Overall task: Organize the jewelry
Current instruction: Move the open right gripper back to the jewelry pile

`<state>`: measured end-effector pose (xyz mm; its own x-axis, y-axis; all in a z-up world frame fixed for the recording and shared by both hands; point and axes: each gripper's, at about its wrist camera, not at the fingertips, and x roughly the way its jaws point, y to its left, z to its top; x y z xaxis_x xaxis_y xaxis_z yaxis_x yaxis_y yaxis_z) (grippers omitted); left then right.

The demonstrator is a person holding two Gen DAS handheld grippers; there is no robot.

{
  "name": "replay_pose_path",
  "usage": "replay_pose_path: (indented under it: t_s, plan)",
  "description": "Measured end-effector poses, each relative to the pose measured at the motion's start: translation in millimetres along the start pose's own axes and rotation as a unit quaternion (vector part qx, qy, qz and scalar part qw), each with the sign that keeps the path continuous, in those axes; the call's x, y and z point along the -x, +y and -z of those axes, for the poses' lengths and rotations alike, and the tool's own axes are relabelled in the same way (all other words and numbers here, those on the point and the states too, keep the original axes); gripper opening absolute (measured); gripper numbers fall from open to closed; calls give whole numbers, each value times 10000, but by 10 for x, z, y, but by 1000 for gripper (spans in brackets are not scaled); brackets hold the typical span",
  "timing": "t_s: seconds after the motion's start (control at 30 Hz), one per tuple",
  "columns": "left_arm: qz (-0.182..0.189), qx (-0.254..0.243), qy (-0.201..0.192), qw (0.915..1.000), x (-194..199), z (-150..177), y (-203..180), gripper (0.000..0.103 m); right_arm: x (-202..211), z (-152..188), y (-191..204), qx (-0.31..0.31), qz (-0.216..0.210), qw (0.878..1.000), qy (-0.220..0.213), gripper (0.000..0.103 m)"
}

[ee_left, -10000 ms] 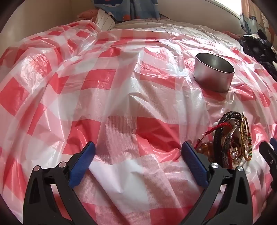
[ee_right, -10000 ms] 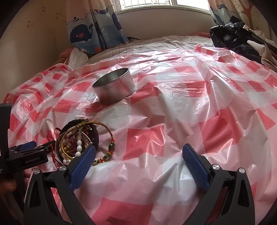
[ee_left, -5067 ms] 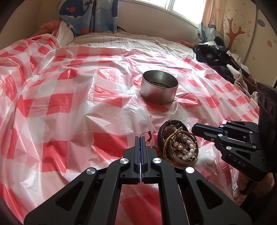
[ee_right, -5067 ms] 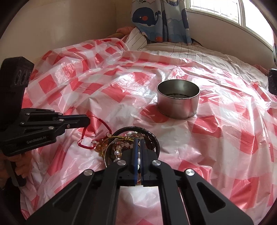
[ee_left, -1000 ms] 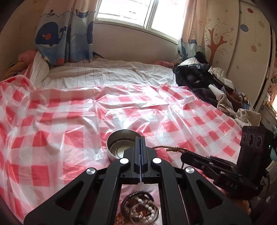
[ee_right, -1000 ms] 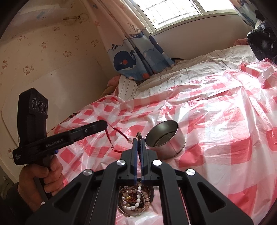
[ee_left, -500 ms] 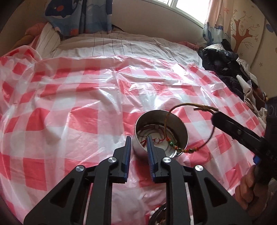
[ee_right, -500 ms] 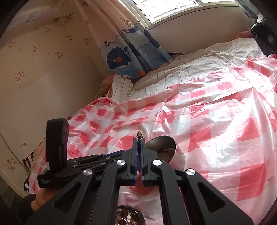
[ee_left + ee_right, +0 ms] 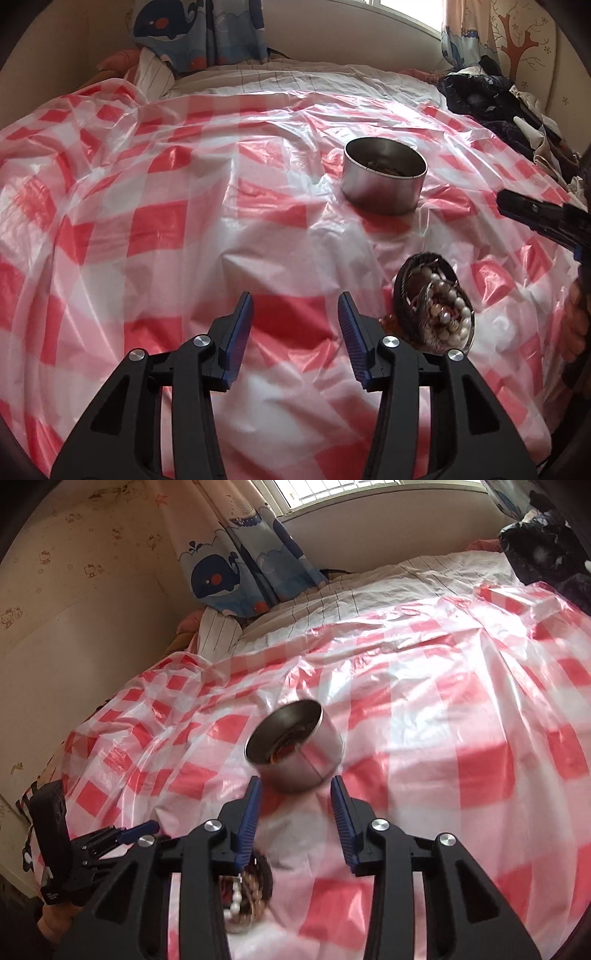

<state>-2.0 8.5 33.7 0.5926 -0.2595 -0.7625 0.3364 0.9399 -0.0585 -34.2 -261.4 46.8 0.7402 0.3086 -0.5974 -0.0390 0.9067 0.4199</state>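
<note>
A round metal tin [image 9: 384, 180] stands on the red-and-white checked plastic sheet [image 9: 184, 229] and holds thin bracelets. It also shows in the right wrist view [image 9: 295, 751], just ahead of my right gripper [image 9: 295, 812], which is open and empty. A pile of bracelets [image 9: 434, 301] with white pearl beads and dark cords lies nearer, right of my left gripper [image 9: 295, 328], which is open and empty over the sheet. The pile shows under the right gripper's left arm [image 9: 242, 901]. The right gripper [image 9: 543, 218] reaches in from the right in the left wrist view.
The sheet covers a bed with a striped white cover [image 9: 295, 79] at the far end. Dark clothes [image 9: 498, 103] are heaped at the far right. A whale-print curtain [image 9: 236, 572] hangs by the wall. The left gripper [image 9: 92, 853] shows at lower left in the right wrist view.
Both grippers have opened. The beaded cord bracelet has left the right gripper and now lies in the tin. The left gripper has drawn back from the tin toward the pile.
</note>
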Motion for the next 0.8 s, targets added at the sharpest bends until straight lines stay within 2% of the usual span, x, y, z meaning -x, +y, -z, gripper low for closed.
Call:
replay_pose_path:
  t_s: [0.13, 0.27, 0.37, 0.43, 0.5, 0.8]
  plan:
    - [-226, 67, -290, 9993, 68, 76, -50, 68, 61, 333, 11, -180, 61, 9997, 178, 38]
    - [-448, 276, -336, 9980, 37, 184, -63, 80, 36, 536, 205, 175, 108, 9996, 192, 39]
    - [-681, 365, -301, 9966, -3, 241, -84, 83, -103, 697, 332, 417, 137, 9985, 325, 44]
    - [-782, 379, -304, 9958, -5, 249, -91, 85, -164, 763, 395, 586, 349, 9971, 327, 45]
    - [-801, 426, -323, 9953, -3, 246, -71, 86, -152, 773, 415, 647, 348, 9970, 261, 48]
    - [-868, 571, -321, 9941, 1, 258, -52, 89, -141, 767, 387, 598, 323, 9975, 182, 49]
